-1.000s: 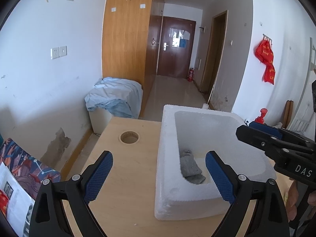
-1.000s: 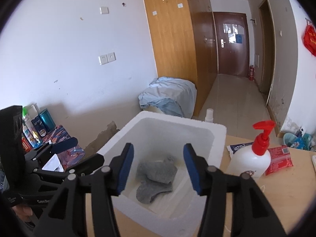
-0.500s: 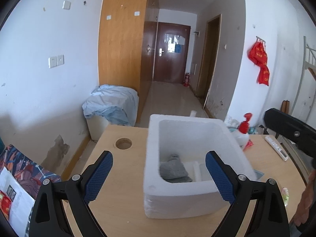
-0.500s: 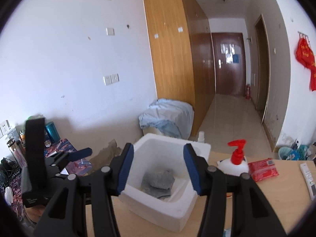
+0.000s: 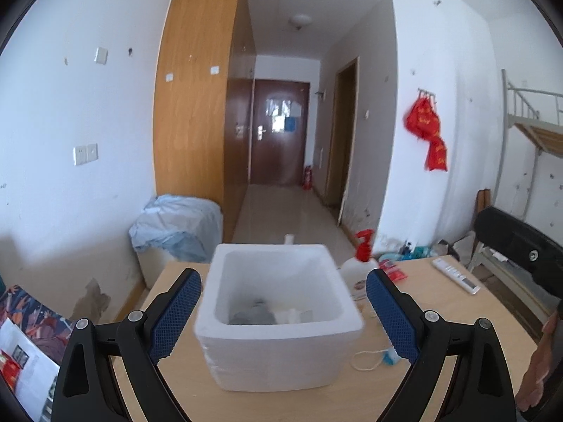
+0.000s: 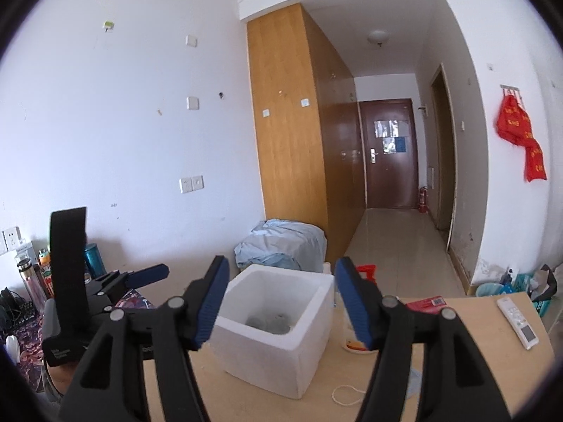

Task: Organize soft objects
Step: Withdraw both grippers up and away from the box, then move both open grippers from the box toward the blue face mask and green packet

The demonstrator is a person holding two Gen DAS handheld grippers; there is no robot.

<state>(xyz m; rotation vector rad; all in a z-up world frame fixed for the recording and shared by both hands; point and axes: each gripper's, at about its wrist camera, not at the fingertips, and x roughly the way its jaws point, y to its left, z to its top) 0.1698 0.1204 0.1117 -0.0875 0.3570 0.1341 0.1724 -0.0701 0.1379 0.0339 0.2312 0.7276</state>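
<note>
**A:** What sits on the wooden table?

**B:** A white foam box, open at the top. Grey socks lie crumpled on its floor, toward the left side in the left wrist view, with a pale item beside them that is too blurred to identify. The right wrist view shows the same grey heap low inside the box.

**A:** And the tongs?

**B:** The left gripper hangs in front of the box with its blue pads spread wide and holding nothing; the box shows between them. The right gripper has its jaws opening, with nothing clamped; the box is merely framed in the gap.

**A:** Anything around the box?

**B:** A pump bottle with a red top stands just behind its right corner, near a red packet. A white remote lies well apart, toward the table's right edge. A loop of string rests on the table near the box's front right corner.
</note>
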